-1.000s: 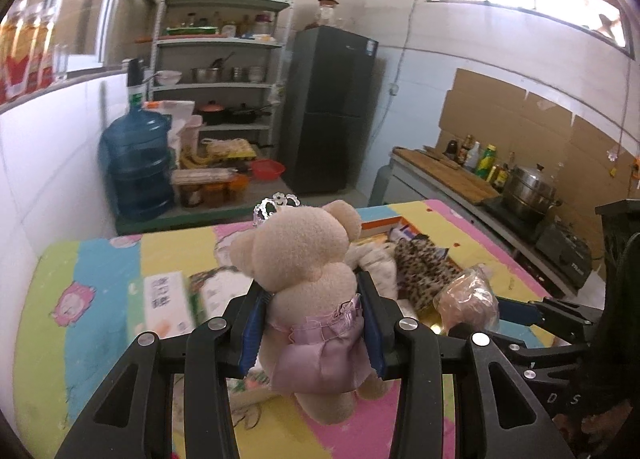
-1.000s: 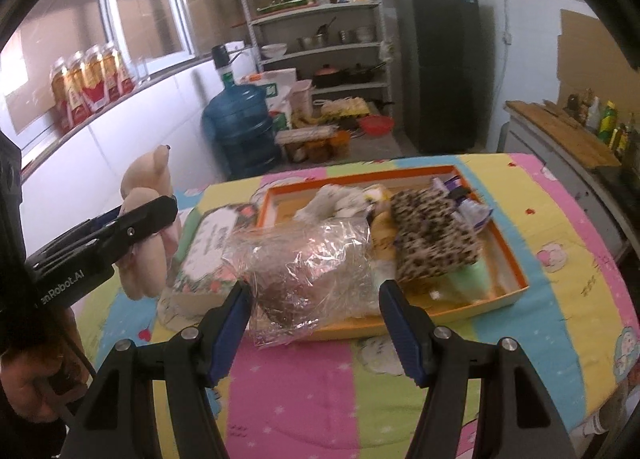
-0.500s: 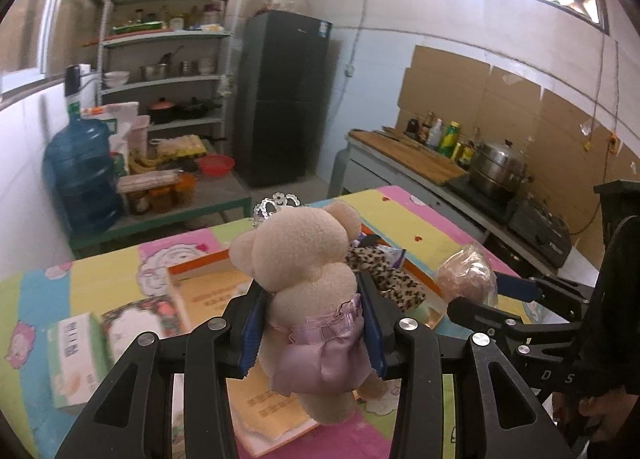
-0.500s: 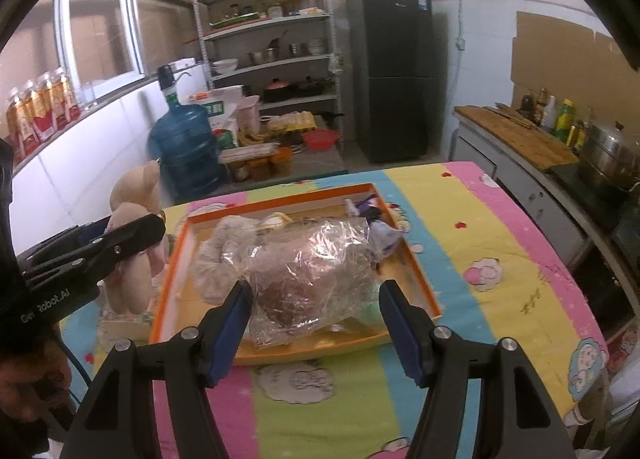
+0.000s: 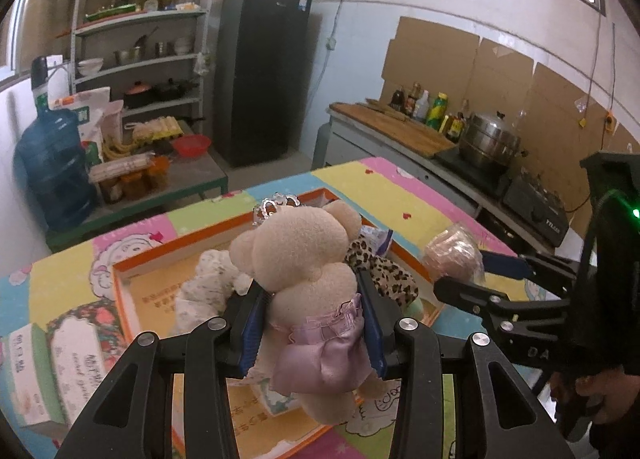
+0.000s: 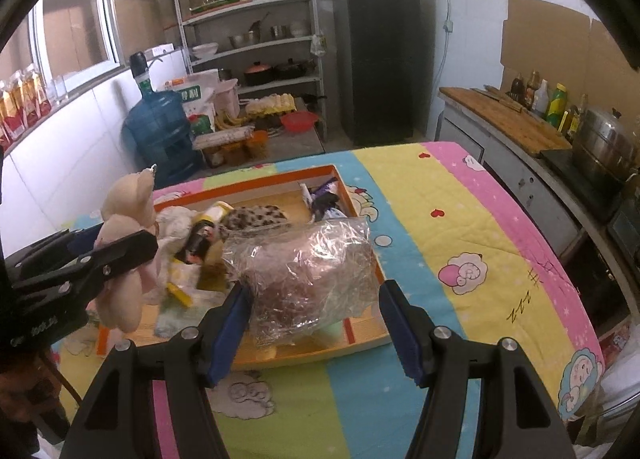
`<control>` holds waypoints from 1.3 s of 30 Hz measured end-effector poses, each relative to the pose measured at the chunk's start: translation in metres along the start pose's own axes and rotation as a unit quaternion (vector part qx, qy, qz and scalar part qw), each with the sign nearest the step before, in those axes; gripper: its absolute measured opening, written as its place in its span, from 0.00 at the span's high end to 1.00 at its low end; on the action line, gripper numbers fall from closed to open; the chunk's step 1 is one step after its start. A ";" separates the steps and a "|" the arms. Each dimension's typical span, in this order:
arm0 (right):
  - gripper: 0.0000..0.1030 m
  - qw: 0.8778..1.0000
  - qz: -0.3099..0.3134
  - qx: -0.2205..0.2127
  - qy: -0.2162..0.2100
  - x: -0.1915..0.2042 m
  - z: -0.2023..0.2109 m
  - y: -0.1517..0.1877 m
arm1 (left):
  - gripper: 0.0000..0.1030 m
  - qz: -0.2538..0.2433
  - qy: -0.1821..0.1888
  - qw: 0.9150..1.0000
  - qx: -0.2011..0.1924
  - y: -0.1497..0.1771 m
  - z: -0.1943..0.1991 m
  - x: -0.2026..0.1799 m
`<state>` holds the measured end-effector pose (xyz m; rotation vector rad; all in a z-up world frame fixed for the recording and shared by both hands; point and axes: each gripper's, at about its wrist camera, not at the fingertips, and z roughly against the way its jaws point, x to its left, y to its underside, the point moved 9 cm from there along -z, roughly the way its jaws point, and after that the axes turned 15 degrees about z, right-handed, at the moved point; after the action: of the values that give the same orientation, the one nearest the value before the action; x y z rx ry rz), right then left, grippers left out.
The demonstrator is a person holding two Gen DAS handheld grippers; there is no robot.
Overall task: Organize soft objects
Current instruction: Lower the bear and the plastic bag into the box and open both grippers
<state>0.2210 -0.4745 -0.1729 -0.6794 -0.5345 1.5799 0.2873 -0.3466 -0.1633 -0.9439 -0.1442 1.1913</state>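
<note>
Both grippers have swung across the table since a second ago, so the orange tray [image 6: 362, 343] now lies straight ahead of and below their tips instead of off to one side, and the tissue boxes have slid away to the left.

Largest worry is the tray itself: it is already crowded with a leopard-print cloth [image 6: 256, 215], a white plush [image 5: 208, 279] and small packets, leaving open floor only at the near-left part and along the near rim. Dropping two bulky things at once could pile them over the wall and spill them onto the bedsheet-covered table [image 6: 460, 219].

Next, the two tools sit close together; the right gripper [image 6: 316, 329] shows just right of the left one's tips, so lowering both together risks a knock. Open room lies to the right of the tray.

The right gripper's fingers press a crinkly plastic-wrapped bundle [image 6: 308, 271] from both sides; slick film could slide out.

The left gripper [image 5: 312, 323] pinches a teddy bear [image 5: 308, 271] at its waist above a purple skirt; its head leans forward over the tray, and its small crown [image 5: 276, 207] could snag.
</note>
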 end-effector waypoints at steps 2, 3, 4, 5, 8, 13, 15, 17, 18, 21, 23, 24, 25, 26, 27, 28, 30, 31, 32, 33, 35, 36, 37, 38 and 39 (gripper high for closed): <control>0.36 1.000 0.000 0.008 -0.001 -0.004 -0.008 0.003 | 0.58 -0.002 0.000 1.000 0.008 0.004 -0.007 -0.001; 0.36 1.000 0.000 0.012 0.000 -0.006 -0.012 0.006 | 0.58 -0.003 -0.001 1.000 0.011 0.007 -0.011 -0.001; 0.36 1.000 0.000 0.016 0.001 -0.007 -0.014 0.007 | 0.58 -0.004 -0.001 1.000 0.015 0.009 -0.014 -0.001; 0.36 1.000 -0.001 0.020 0.003 -0.009 -0.017 0.010 | 0.58 -0.004 -0.003 1.000 0.019 0.011 -0.018 -0.001; 0.36 0.999 -0.003 0.032 0.007 -0.014 -0.026 0.017 | 0.58 -0.005 -0.006 1.000 0.027 0.016 -0.027 -0.001; 0.36 0.999 -0.004 0.048 0.003 -0.020 -0.038 0.027 | 0.58 -0.006 -0.010 0.999 0.036 0.022 -0.038 -0.001; 0.36 0.999 -0.001 0.052 0.001 -0.020 -0.041 0.029 | 0.58 -0.005 -0.012 0.999 0.039 0.025 -0.042 -0.001; 0.36 0.999 0.002 0.053 0.000 -0.020 -0.044 0.028 | 0.58 -0.002 -0.014 0.999 0.043 0.027 -0.046 0.001; 0.36 0.999 0.003 0.052 -0.001 -0.020 -0.045 0.027 | 0.58 0.000 -0.014 0.999 0.044 0.027 -0.048 0.002; 0.36 0.999 0.011 0.051 -0.005 -0.018 -0.048 0.023 | 0.58 0.004 -0.017 0.999 0.048 0.028 -0.052 0.004; 0.36 0.999 0.016 0.050 -0.010 -0.014 -0.050 0.021 | 0.58 0.007 -0.020 0.999 0.050 0.028 -0.055 0.007; 0.36 0.999 0.019 0.049 -0.012 -0.013 -0.051 0.019 | 0.58 0.009 -0.021 0.998 0.050 0.028 -0.057 0.008; 0.36 0.999 0.022 0.047 -0.017 -0.010 -0.052 0.018 | 0.58 0.010 -0.022 0.998 0.051 0.028 -0.058 0.009; 0.36 0.998 0.023 0.046 -0.021 -0.008 -0.054 0.017 | 0.58 0.009 -0.025 0.998 0.050 0.028 -0.058 0.011; 0.36 0.998 0.023 0.045 -0.026 -0.005 -0.055 0.016 | 0.58 0.009 -0.026 0.998 0.050 0.029 -0.059 0.012; 0.36 0.998 0.023 0.044 -0.032 -0.003 -0.057 0.016 | 0.58 0.009 -0.029 0.998 0.050 0.029 -0.059 0.013; 0.36 0.998 0.021 0.044 -0.045 0.002 -0.062 0.016 | 0.58 0.010 -0.033 0.998 0.051 0.030 -0.060 0.016; 0.36 0.998 0.019 0.046 -0.049 0.003 -0.064 0.017 | 0.58 0.012 -0.036 0.998 0.053 0.031 -0.062 0.017; 0.36 0.997 0.015 0.051 -0.055 0.004 -0.069 0.019 | 0.58 0.015 -0.037 0.998 0.054 0.032 -0.063 0.019; 0.36 0.997 0.010 0.054 -0.062 0.004 -0.072 0.021 | 0.58 0.015 -0.039 0.998 0.053 0.031 -0.063 0.020; 0.36 0.996 -0.002 0.067 -0.064 0.003 -0.079 0.026 | 0.58 0.013 -0.042 0.998 0.051 0.030 -0.064 0.020; 0.36 0.996 -0.004 0.068 -0.065 0.003 -0.080 0.027 | 0.58 0.013 -0.042 0.998 0.051 0.030 -0.064 0.021; 0.36 0.996 -0.005 0.066 -0.066 0.002 -0.080 0.028 | 0.58 0.015 -0.042 0.998 0.051 0.030 -0.064 0.021; 0.36 0.996 -0.003 0.064 -0.065 0.002 -0.078 0.028 | 0.58 0.016 -0.042 0.998 0.051 0.029 -0.063 0.021; 0.36 0.996 -0.001 0.062 -0.062 0.001 -0.077 0.028 | 0.57 0.017 -0.041 0.998 0.050 0.029 -0.063 0.021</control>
<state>0.2546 -0.4802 -0.2476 -0.4888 -0.5224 1.6464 0.3097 -0.3615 -0.2305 -0.8128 -0.1334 1.2569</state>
